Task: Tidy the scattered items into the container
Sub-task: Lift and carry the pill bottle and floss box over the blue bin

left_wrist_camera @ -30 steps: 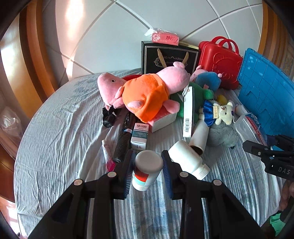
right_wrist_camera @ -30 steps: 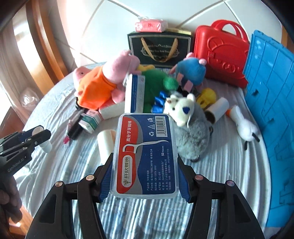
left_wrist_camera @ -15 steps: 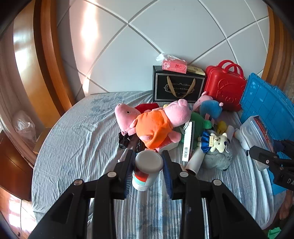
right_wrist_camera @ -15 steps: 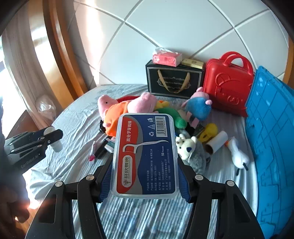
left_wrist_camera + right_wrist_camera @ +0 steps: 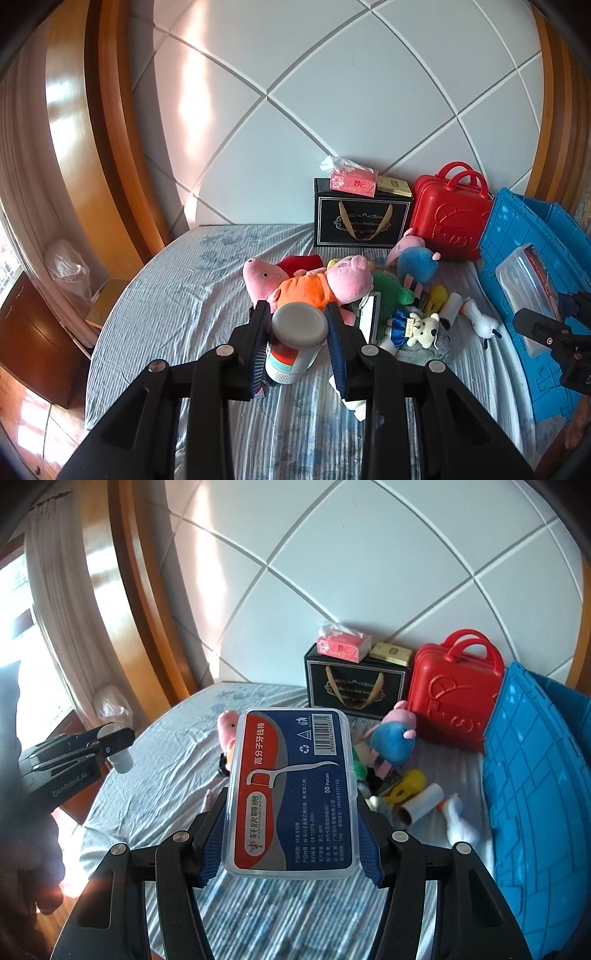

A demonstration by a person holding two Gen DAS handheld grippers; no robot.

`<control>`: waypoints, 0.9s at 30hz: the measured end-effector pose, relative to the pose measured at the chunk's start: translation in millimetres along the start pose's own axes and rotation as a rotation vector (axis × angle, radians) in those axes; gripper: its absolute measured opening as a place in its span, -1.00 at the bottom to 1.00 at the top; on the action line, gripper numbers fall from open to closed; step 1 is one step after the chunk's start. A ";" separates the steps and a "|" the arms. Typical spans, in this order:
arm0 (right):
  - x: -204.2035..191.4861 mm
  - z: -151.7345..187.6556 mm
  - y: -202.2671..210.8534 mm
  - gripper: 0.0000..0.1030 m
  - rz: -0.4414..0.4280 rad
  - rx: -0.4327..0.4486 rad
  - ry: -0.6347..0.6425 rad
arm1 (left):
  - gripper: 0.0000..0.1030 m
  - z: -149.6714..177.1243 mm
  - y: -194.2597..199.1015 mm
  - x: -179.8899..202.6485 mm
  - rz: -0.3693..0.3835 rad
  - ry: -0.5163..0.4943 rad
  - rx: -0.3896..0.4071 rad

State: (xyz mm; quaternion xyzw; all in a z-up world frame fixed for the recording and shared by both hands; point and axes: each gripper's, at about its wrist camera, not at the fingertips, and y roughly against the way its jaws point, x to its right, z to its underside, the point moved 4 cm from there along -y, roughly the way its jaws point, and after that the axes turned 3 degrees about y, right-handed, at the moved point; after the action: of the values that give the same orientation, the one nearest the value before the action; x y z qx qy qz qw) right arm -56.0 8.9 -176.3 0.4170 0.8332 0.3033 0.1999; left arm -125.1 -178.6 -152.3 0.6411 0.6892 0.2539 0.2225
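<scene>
Blue ribbed pads on the left gripper [image 5: 298, 341] are clamped on a small white bottle [image 5: 295, 341] with a grey cap and a red and teal label, gripped near the cap, probably so the round body cannot roll out while it is carried. Taking the blue crate [image 5: 532, 258] as the landmark, this bottle hangs above the striped bedsheet [image 5: 177, 295], well to the left of the crate, with the toy heap between them. That heap holds a pink pig plush in an orange top [image 5: 317, 286], a green plush [image 5: 388, 291], a blue-bodied pig plush [image 5: 415, 260], a small white bear [image 5: 421, 328], a cardboard tube [image 5: 452, 308] and a white duck toy [image 5: 480, 323], the duck lying nearest the crate's left wall. These loose things are still to be tidied. Behind the heap and left of the crate stand a black gift box [image 5: 362, 221] with a pink tissue pack [image 5: 352, 181] on top, and a red toy suitcase [image 5: 448, 218] close beside the crate; they look parked against the headboard rather than scattered. Nearest the crate, the right gripper [image 5: 291, 830] grasps a clear floss-pick case [image 5: 291, 794] across its narrow width, label facing the camera, a hold that likely suits a flat, slippery box. In the left wrist view that case sits against the crate's open side, so a drop there seems the next step, though the crate's interior is hidden.
</scene>
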 end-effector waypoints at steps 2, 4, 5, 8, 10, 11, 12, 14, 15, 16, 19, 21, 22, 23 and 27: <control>2.1 -4.7 8.9 0.15 -0.009 0.014 0.011 | -0.43 -5.9 7.0 4.2 -0.008 0.000 0.009; 5.1 -9.5 16.9 0.15 -0.017 0.026 0.014 | -0.43 -11.1 14.4 9.3 -0.014 -0.003 0.019; 6.7 -11.7 21.3 0.15 -0.019 0.033 0.015 | -0.43 -14.0 18.0 12.5 -0.018 -0.006 0.029; 12.0 -19.0 35.3 0.15 -0.030 0.050 0.023 | -0.43 -20.6 27.1 23.9 -0.022 -0.013 0.049; 15.9 -24.1 46.0 0.15 -0.036 0.065 0.031 | -0.43 -24.4 32.0 31.6 -0.024 -0.019 0.058; 18.2 -26.6 51.1 0.15 -0.038 0.072 0.033 | -0.43 -26.1 34.8 36.0 -0.024 -0.020 0.061; 20.9 -28.8 55.6 0.15 -0.038 0.078 0.034 | -0.43 -28.0 37.5 40.8 -0.023 -0.021 0.065; 27.6 -32.2 63.7 0.15 -0.038 0.086 0.033 | -0.43 -32.1 42.9 50.4 -0.023 -0.026 0.070; 31.3 -33.6 67.7 0.15 -0.038 0.089 0.032 | -0.43 -34.3 45.3 56.0 -0.022 -0.030 0.072; 35.1 -34.6 71.6 0.15 -0.037 0.092 0.031 | -0.43 -36.2 47.4 61.2 -0.020 -0.034 0.074; 47.7 -36.4 82.4 0.15 -0.035 0.101 0.029 | -0.43 -42.6 51.4 79.5 -0.015 -0.048 0.077; 58.3 -37.5 89.3 0.15 -0.031 0.109 0.024 | -0.43 -47.2 54.4 91.7 -0.009 -0.054 0.087; 63.8 -38.1 92.1 0.15 -0.031 0.112 0.021 | -0.43 -49.2 55.9 98.5 -0.006 -0.058 0.091; 69.2 -38.3 94.7 0.15 -0.029 0.116 0.020 | -0.43 -50.7 57.2 105.5 -0.002 -0.062 0.095; 92.5 -40.4 104.4 0.15 -0.020 0.130 0.008 | -0.43 -58.1 62.1 135.3 0.011 -0.082 0.110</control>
State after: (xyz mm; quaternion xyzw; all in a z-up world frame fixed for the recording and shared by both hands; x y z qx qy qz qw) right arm -72.7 119.5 -83.8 0.4195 0.8562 0.2480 0.1719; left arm -124.6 -44.5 -65.5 0.6659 0.6889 0.1905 0.2137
